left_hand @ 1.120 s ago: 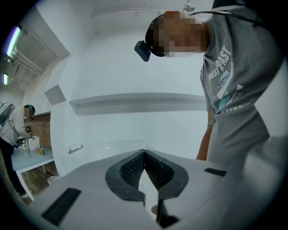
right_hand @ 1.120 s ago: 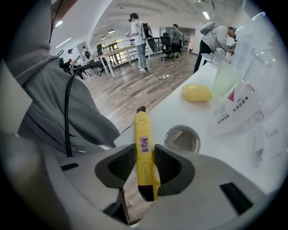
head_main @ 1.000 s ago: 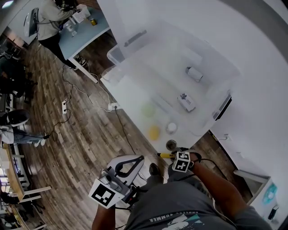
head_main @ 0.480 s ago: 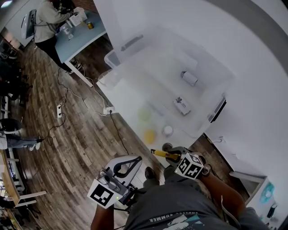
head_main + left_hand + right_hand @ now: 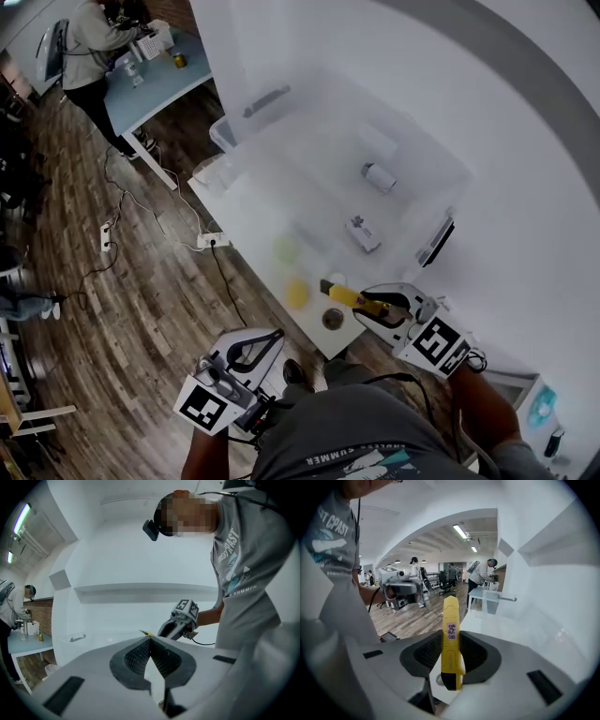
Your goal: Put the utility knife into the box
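Observation:
The yellow utility knife (image 5: 352,298) sticks out of my right gripper (image 5: 382,307), which is shut on it just above the near edge of the white table (image 5: 525,234). In the right gripper view the knife (image 5: 451,634) stands upright between the dark pads (image 5: 476,652), tip away from the camera. The clear plastic box (image 5: 433,192) sits open on the table beyond it, with two small items inside. My left gripper (image 5: 278,332) hangs low at the left over the floor, its fingertips (image 5: 149,640) meeting with nothing between them. From there the right gripper (image 5: 174,626) shows ahead.
Small round things lie on the table's near part: a green disc (image 5: 286,250), a yellow one (image 5: 297,293), a dark ring (image 5: 331,319). Cables and a power strip (image 5: 105,239) run over the wooden floor. A person (image 5: 89,37) stands at a blue table (image 5: 150,80), top left.
My right gripper has risen with the knife from below the table's edge to above it, moving right. The left gripper has stayed where it was.

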Action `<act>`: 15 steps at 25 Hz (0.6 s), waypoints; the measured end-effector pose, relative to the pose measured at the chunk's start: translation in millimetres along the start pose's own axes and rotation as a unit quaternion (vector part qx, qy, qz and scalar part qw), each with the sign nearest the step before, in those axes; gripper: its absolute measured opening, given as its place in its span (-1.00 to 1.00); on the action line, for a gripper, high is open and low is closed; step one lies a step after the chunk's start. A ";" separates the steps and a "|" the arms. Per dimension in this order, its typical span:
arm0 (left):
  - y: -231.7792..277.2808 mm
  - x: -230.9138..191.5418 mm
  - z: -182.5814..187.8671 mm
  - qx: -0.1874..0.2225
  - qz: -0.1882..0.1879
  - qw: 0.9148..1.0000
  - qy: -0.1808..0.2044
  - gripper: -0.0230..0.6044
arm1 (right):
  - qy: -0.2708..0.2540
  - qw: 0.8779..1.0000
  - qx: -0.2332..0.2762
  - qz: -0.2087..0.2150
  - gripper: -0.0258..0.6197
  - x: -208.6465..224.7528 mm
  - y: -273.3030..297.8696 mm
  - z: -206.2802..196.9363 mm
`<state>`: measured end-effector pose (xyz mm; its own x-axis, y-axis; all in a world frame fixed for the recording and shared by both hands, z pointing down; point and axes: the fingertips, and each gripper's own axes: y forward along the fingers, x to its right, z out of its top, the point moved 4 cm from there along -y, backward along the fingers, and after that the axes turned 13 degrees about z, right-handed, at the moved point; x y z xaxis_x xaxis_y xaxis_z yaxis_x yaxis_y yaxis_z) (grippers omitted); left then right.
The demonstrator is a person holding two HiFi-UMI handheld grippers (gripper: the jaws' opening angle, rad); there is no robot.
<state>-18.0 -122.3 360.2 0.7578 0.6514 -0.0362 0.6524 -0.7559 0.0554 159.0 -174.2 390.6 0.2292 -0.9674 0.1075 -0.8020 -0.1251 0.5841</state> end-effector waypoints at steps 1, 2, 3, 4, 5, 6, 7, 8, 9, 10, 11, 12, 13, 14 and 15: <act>-0.9 -0.8 -0.2 0.001 0.002 1.000 -0.001 -0.89 | 0.003 1.000 0.012 -0.009 -0.54 9.5 -9.2 6.7; -2.1 -1.5 -0.4 0.001 0.004 1.000 -0.002 -0.89 | 0.007 1.000 0.022 -0.018 -0.54 20.0 -18.0 12.6; -3.5 -1.9 -0.5 0.002 0.007 1.000 -0.002 -0.89 | 0.014 0.999 0.026 -0.027 -0.54 30.7 -26.5 17.7; -5.1 -1.8 -0.2 0.002 0.009 1.000 -0.002 -0.89 | 0.020 0.999 0.026 -0.036 -0.54 41.3 -34.9 22.5; -6.8 -1.4 0.5 0.002 0.011 1.000 -0.002 -0.89 | 0.025 0.998 0.024 -0.045 -0.54 51.9 -42.8 27.4; -8.3 -0.8 1.4 0.002 0.013 1.000 0.000 -0.89 | 0.029 0.998 0.023 -0.053 -0.54 62.5 -49.9 31.7; -9.5 -0.2 2.6 0.002 0.013 1.000 0.003 -0.89 | 0.031 0.997 0.023 -0.060 -0.54 73.7 -56.0 34.9; -10.0 0.2 3.9 0.003 0.014 1.000 0.005 -0.89 | 0.032 0.997 0.022 -0.065 -0.54 85.6 -60.6 37.3; -10.1 0.5 5.0 0.003 0.016 1.000 0.007 -0.89 | 0.034 0.997 0.019 -0.068 -0.54 98.3 -63.7 39.4; -10.0 0.3 5.7 0.003 0.019 1.000 0.007 -0.89 | 0.037 0.997 0.015 -0.070 -0.54 111.5 -64.8 41.1; -10.3 -0.1 5.7 0.001 0.023 1.000 0.006 -0.89 | 0.042 0.997 0.011 -0.070 -0.54 124.8 -63.8 42.2; -10.7 -1.0 5.1 -0.001 0.027 1.000 0.006 -0.89 | 0.048 0.996 0.007 -0.068 -0.54 138.1 -61.1 42.4; -10.6 -2.3 4.1 -0.003 0.031 0.999 0.004 -0.89 | 0.055 0.996 0.002 -0.067 -0.54 151.7 -57.0 41.5; -10.1 -4.0 2.6 -0.004 0.037 0.999 0.001 -0.89 | 0.062 0.996 -0.004 -0.065 -0.54 165.5 -51.3 38.9; -9.4 -5.8 0.3 -0.003 0.045 0.999 -0.004 -0.89 | 0.069 0.996 -0.012 -0.061 -0.54 179.3 -43.3 34.4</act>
<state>-28.5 -118.9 359.6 0.8134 0.5805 -0.0379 0.5816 -0.8108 0.0653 215.9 -349.8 357.0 0.3993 -0.9057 0.1422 -0.7503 -0.2338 0.6184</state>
